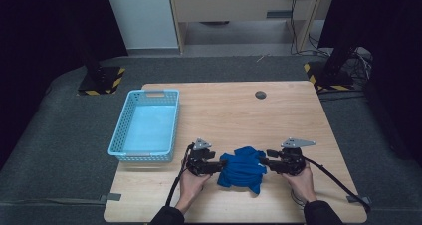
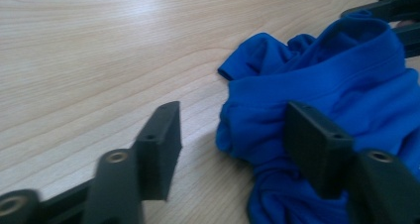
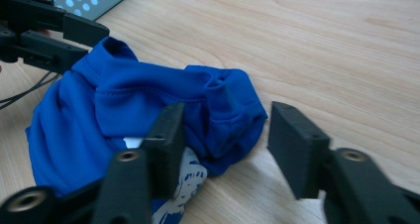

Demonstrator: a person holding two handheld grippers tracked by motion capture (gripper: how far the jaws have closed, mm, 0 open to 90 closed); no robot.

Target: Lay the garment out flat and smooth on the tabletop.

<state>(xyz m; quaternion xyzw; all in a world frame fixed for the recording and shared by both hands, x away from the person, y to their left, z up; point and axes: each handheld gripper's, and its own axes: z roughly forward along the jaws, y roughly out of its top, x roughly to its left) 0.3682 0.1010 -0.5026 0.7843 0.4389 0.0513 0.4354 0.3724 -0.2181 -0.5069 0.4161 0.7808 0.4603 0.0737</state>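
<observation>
At the lower middle of the high view, the person's two hands come in from the bottom edge, each bearing a hand-held gripper aimed inward at a crumpled blue garment (image 1: 243,168) lying on the table (image 1: 278,110) between them. The left hand-held gripper (image 1: 217,167) meets the cloth's left edge and the right hand-held gripper (image 1: 262,162) its right edge, probably so the two can take opposite sides and lift or spread it together.

In the left gripper view the jaws stand apart, one on bare wood, the other over a fold of the garment (image 2: 327,100); they straddle the edge without pressing it. In the right gripper view the jaws are likewise apart around a bunched corner (image 3: 218,110), not yet pinching.

The garment is bright blue, smooth knit, heaped in soft folds, with a hemmed opening uppermost and a white printed patch (image 3: 190,182) underneath.

Farther off, left of centre, sits a light blue basket (image 1: 122,130), likely where the cloth is headed.
</observation>
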